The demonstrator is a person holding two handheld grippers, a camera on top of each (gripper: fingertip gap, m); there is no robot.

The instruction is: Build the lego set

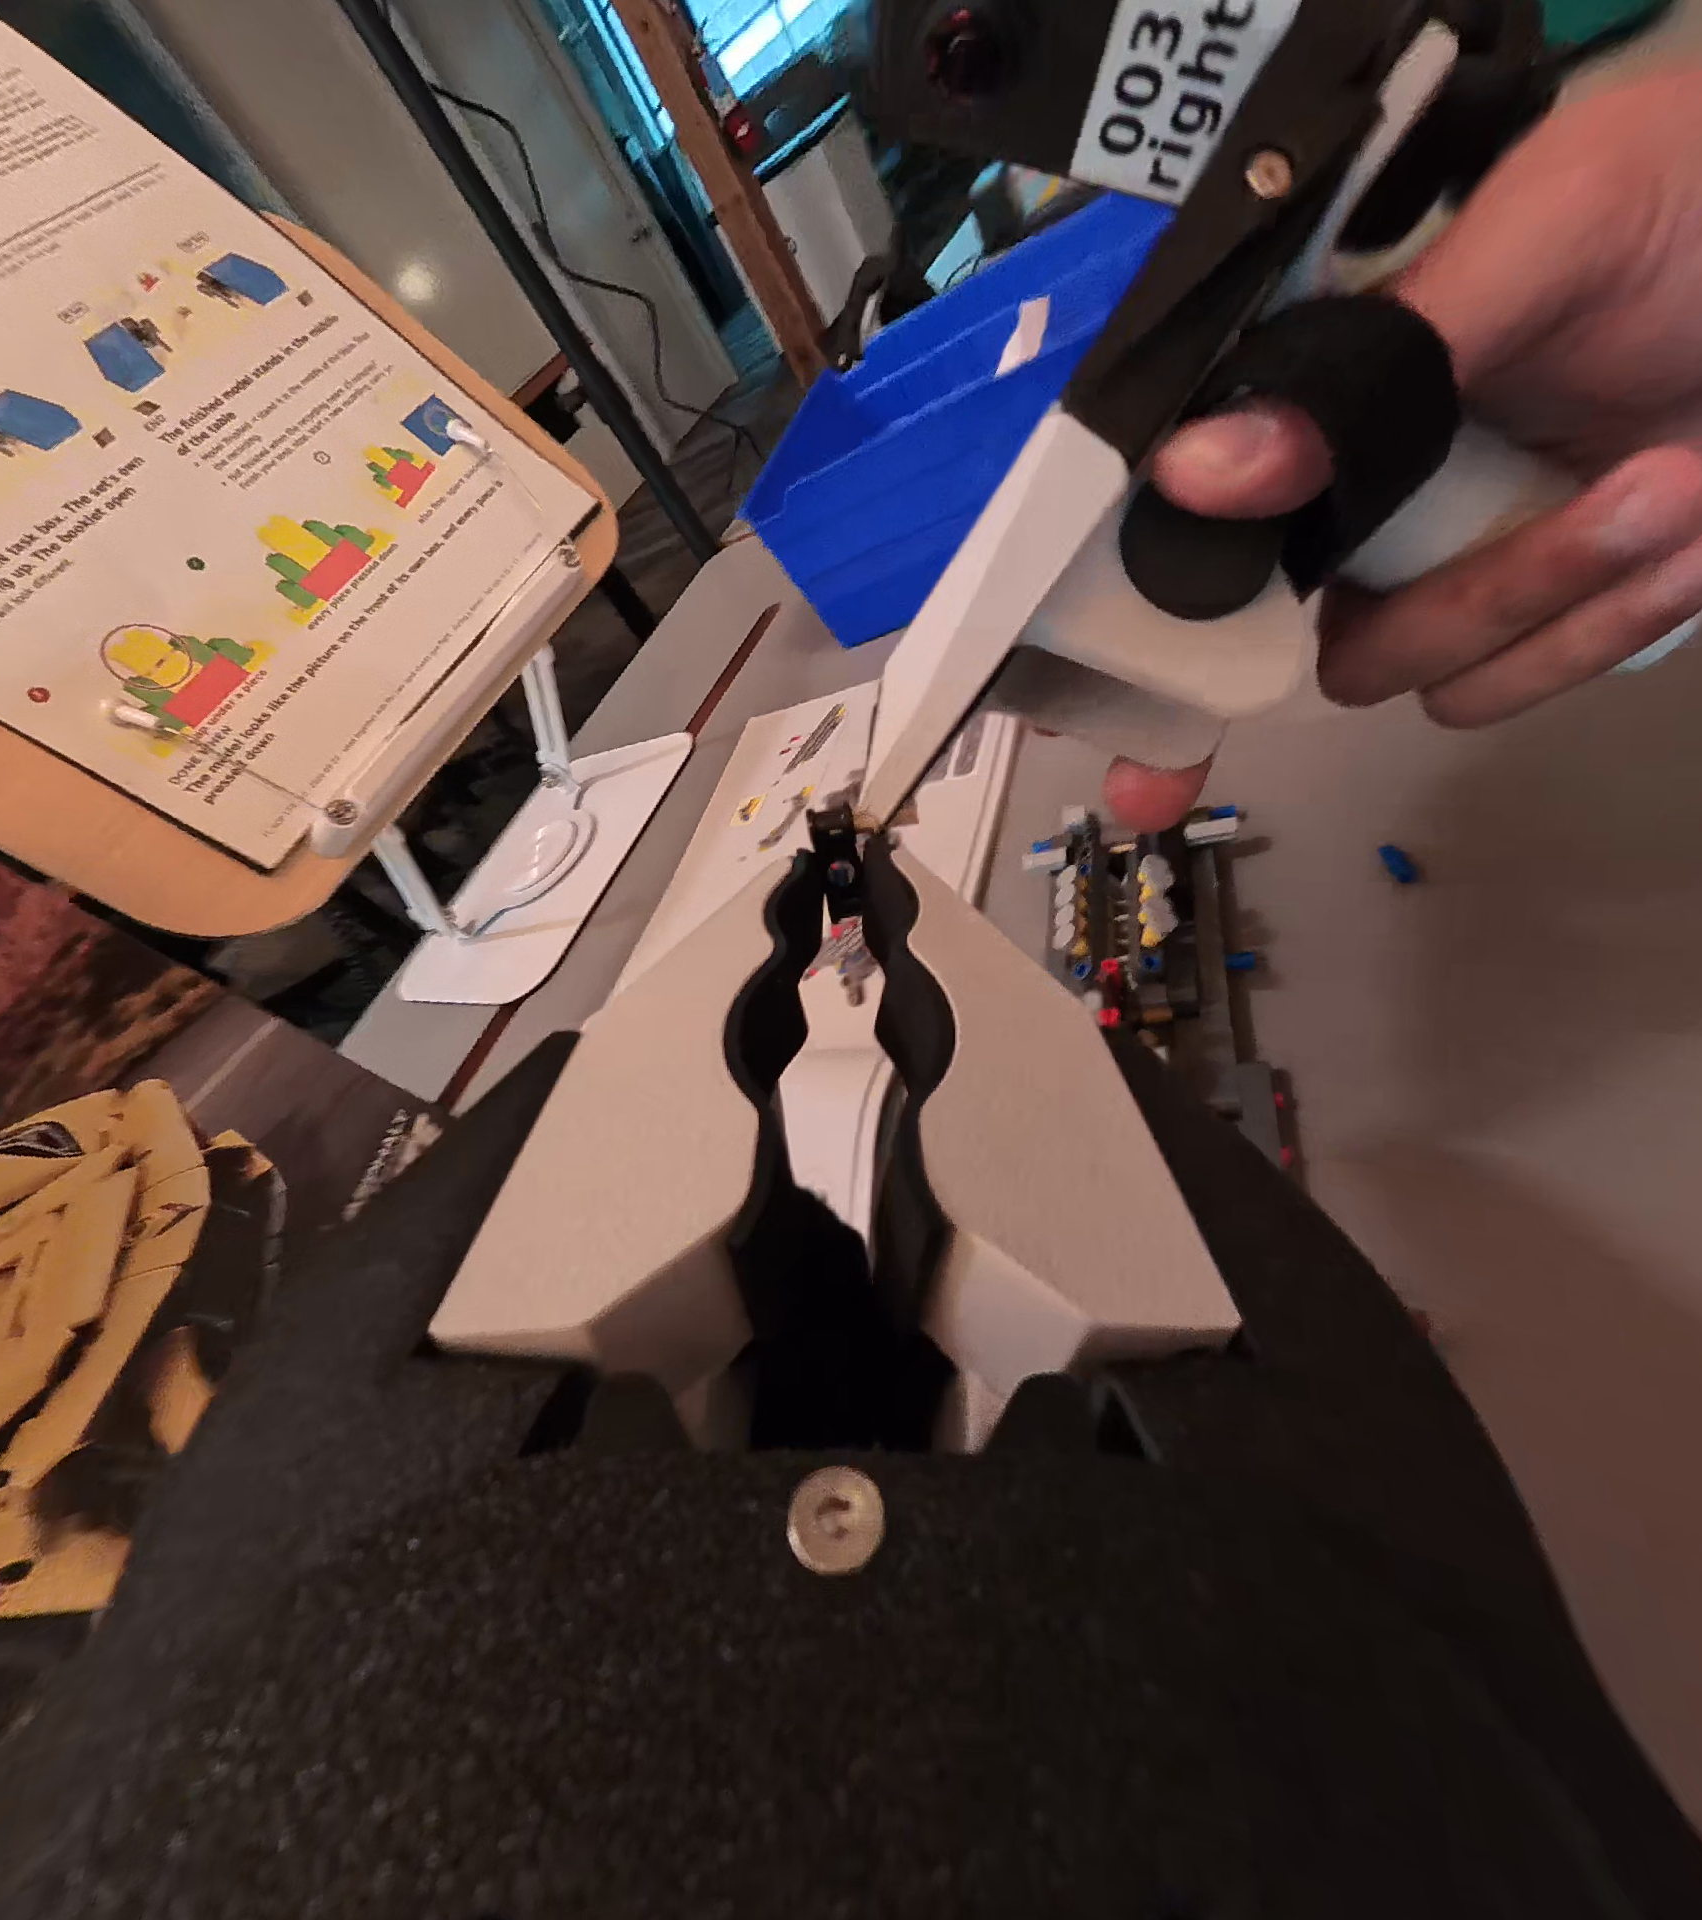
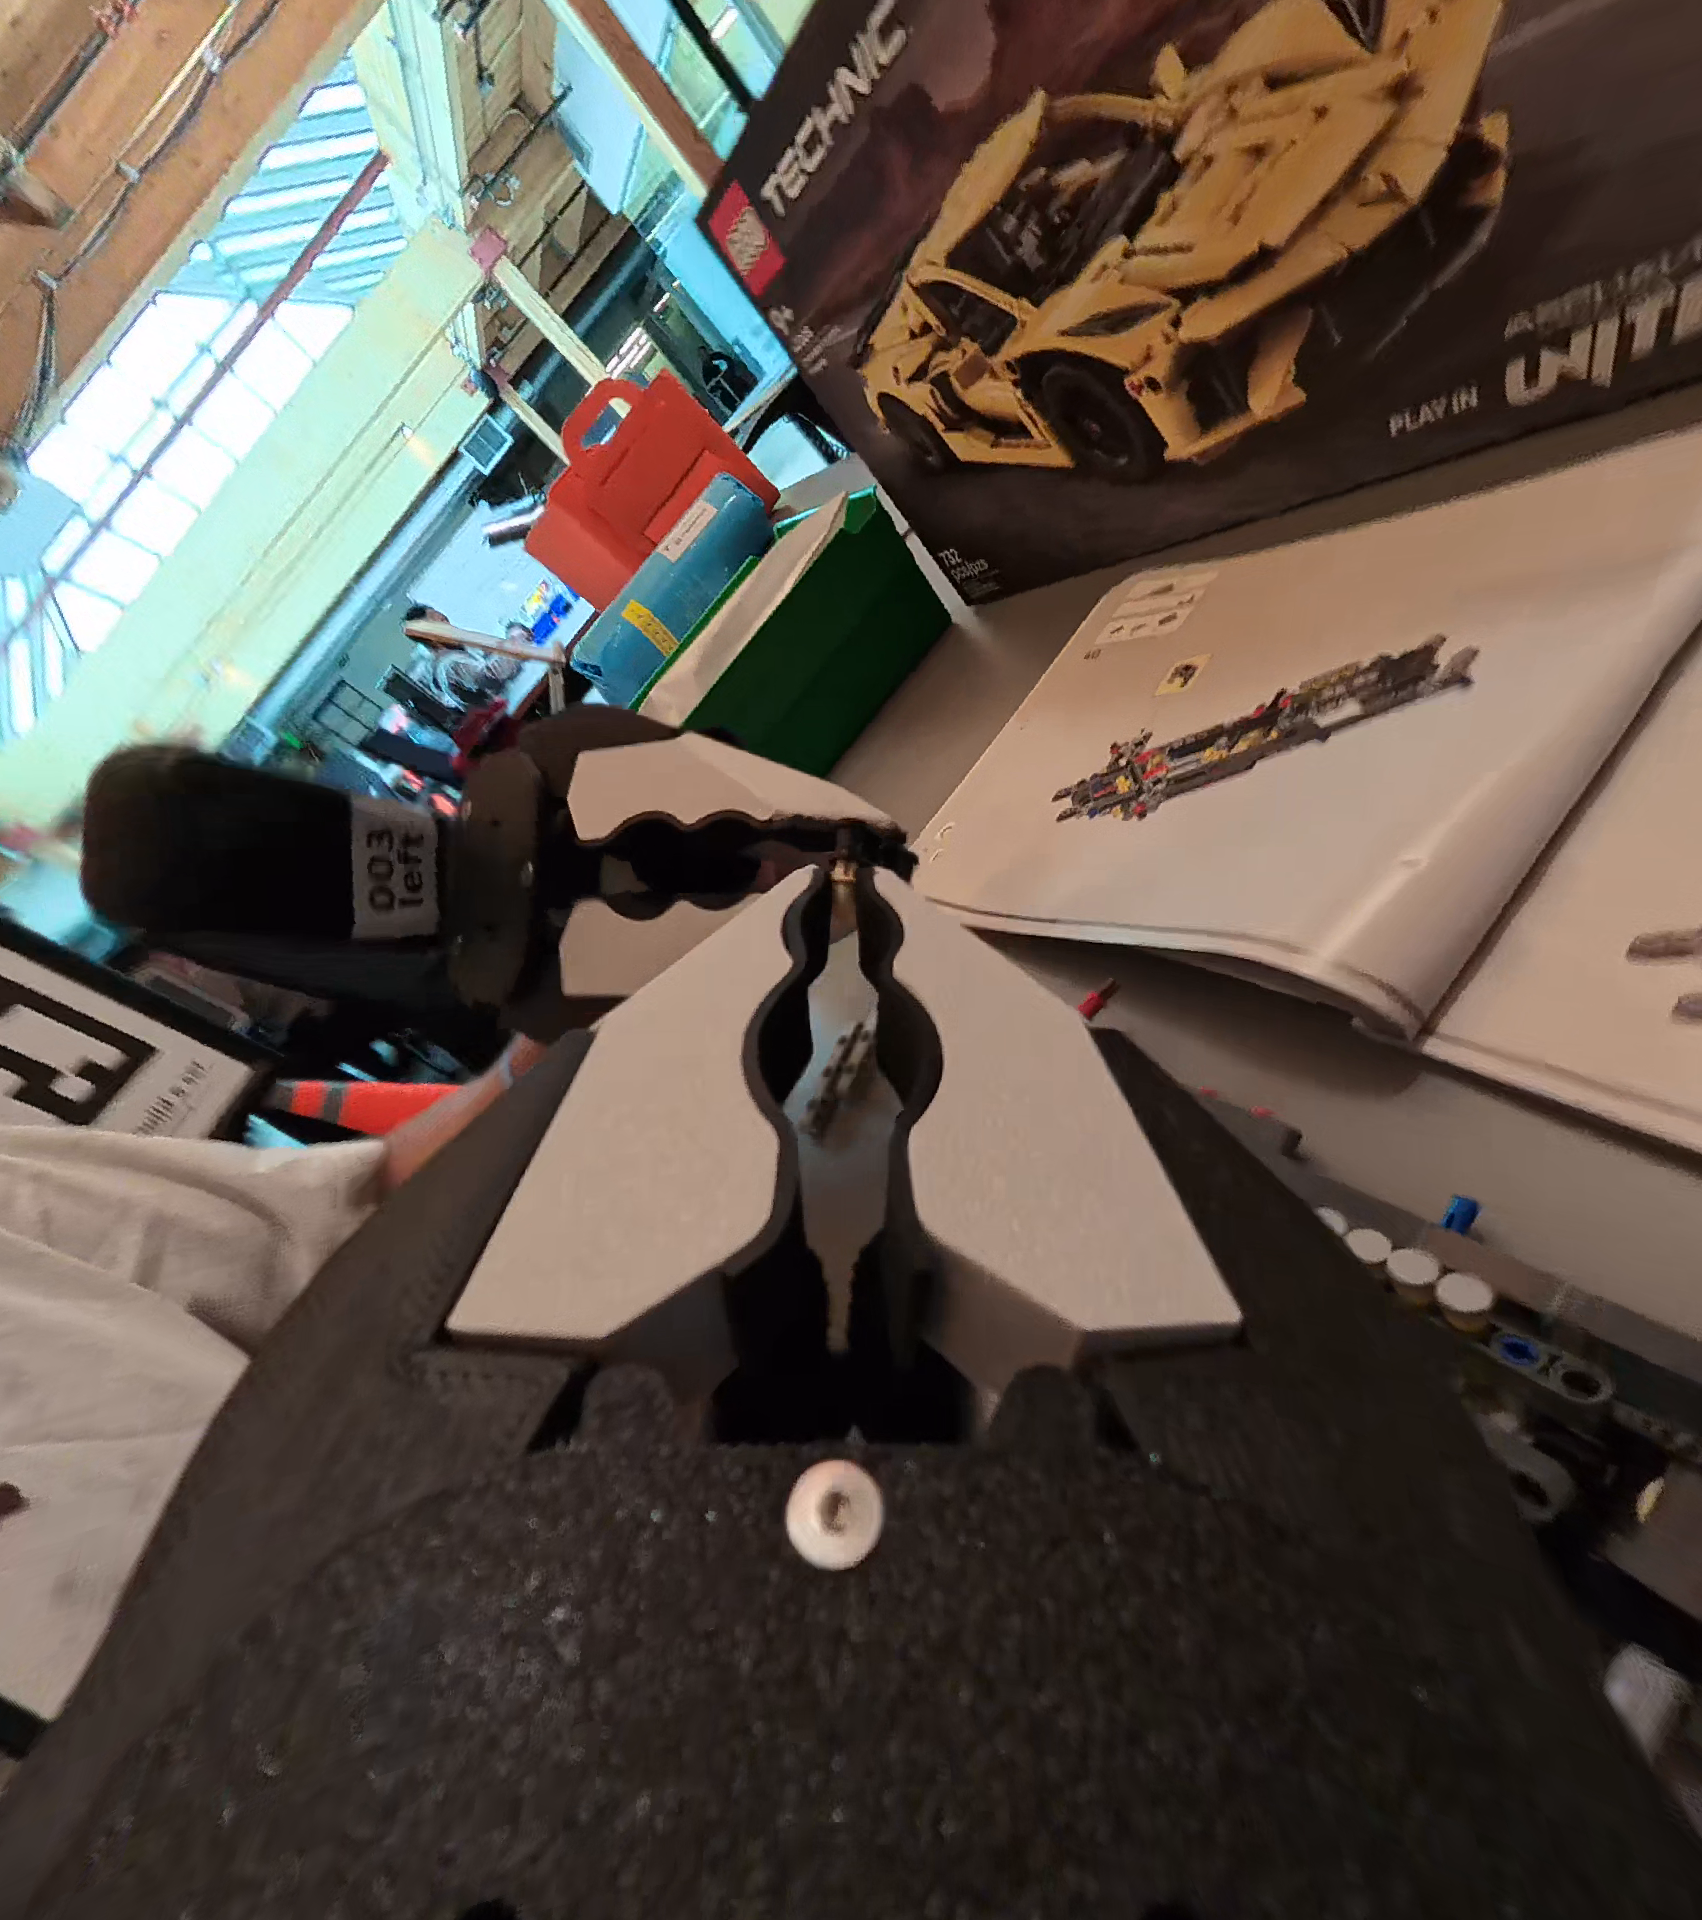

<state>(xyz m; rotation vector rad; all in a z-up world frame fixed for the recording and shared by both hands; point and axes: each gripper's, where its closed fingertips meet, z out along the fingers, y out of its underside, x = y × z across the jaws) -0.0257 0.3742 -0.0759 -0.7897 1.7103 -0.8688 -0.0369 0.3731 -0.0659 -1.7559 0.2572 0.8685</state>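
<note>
My left gripper (image 1: 841, 868) is shut on a small black lego connector (image 1: 839, 878) with a blue spot, held above the open booklet (image 1: 805, 758). My right gripper (image 1: 878, 810) comes in from the upper right, a hand on its handle, and its tips meet the top of that connector. In the right wrist view my right gripper (image 2: 845, 883) is shut on a small tan pin (image 2: 843, 871), which touches the black connector (image 2: 868, 831) at the tip of the left gripper (image 2: 878, 837). The partly built grey model (image 1: 1138, 935) lies on the table to the right.
A blue bin (image 1: 930, 468) stands behind the booklet. An instruction sheet on a white stand (image 1: 203, 468) is at the left. The lego box (image 2: 1242, 260) and a green bin (image 2: 805, 634) stand behind the booklet (image 2: 1294, 727). A loose blue piece (image 1: 1394, 862) and a red pin (image 2: 1094, 1003) lie on the table.
</note>
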